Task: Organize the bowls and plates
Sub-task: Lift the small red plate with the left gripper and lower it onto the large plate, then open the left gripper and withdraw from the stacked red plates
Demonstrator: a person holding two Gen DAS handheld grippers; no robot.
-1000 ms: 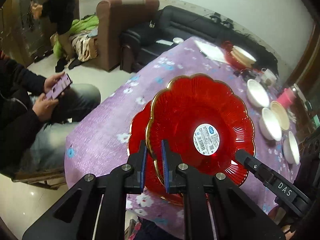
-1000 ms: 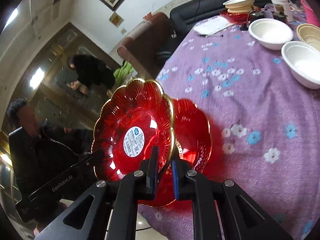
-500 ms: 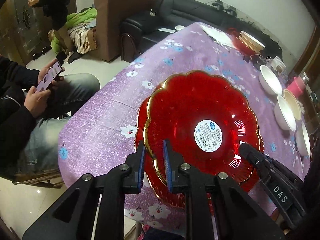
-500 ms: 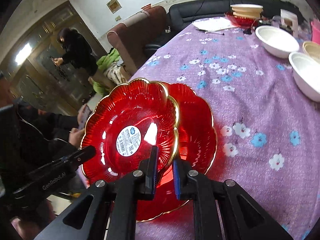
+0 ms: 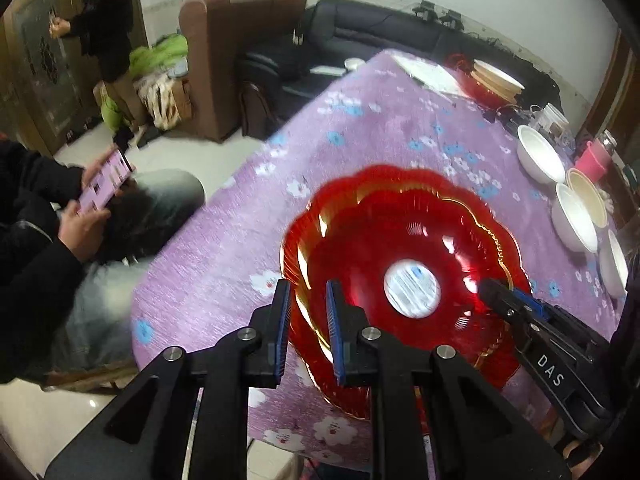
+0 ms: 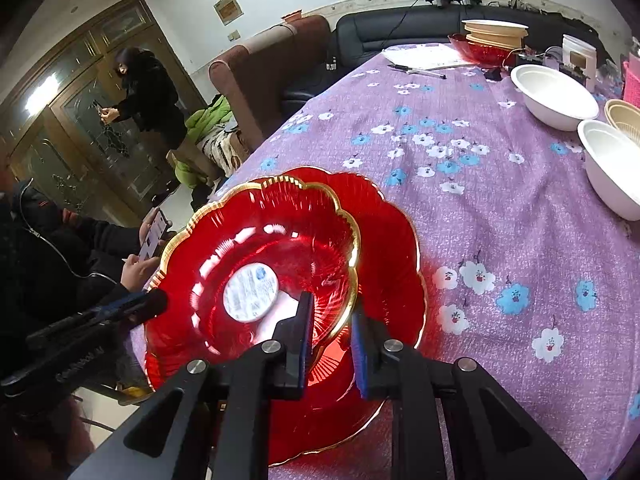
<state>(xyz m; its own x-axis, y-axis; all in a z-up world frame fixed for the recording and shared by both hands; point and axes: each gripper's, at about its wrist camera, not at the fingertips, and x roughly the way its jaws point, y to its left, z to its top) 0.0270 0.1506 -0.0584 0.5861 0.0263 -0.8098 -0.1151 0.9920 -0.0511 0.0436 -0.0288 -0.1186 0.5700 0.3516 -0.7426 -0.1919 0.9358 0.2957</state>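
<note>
1. The upper red plate [image 6: 260, 240] lies on the lower red plate [image 6: 392, 248] at the near left corner of the table [image 6: 500, 200]. It sits a little to the left, so the lower plate's rim shows on the far and right sides.
2. A white round label [image 6: 250, 298] sits at the upper plate's centre.
3. The right hand-held gripper [image 6: 330, 308] straddles the near right rim of the upper plate. Its jaws have just been opening. The gold edge runs between the pads with a gap on the left pad's side, so I read no clamp.
4. The left hand-held gripper [image 5: 307, 292] straddles the near left rim of the stack. Its jaws are slightly parted, and the pads appear to stand off the rim. The plates are blurred in this view.
5. Each gripper's tip shows in the other's view, on opposite sides of the plate.
6. Two white bowls [image 6: 554, 96] [image 6: 612, 168] and a cream bowl [image 6: 624, 116] stand along the right edge, well apart from the red plates.
7. A stack of cream plates [image 6: 494, 30] rests on a red dish at the far end.
8. A seated person holds a phone [image 5: 104, 184] left of the table.
</note>
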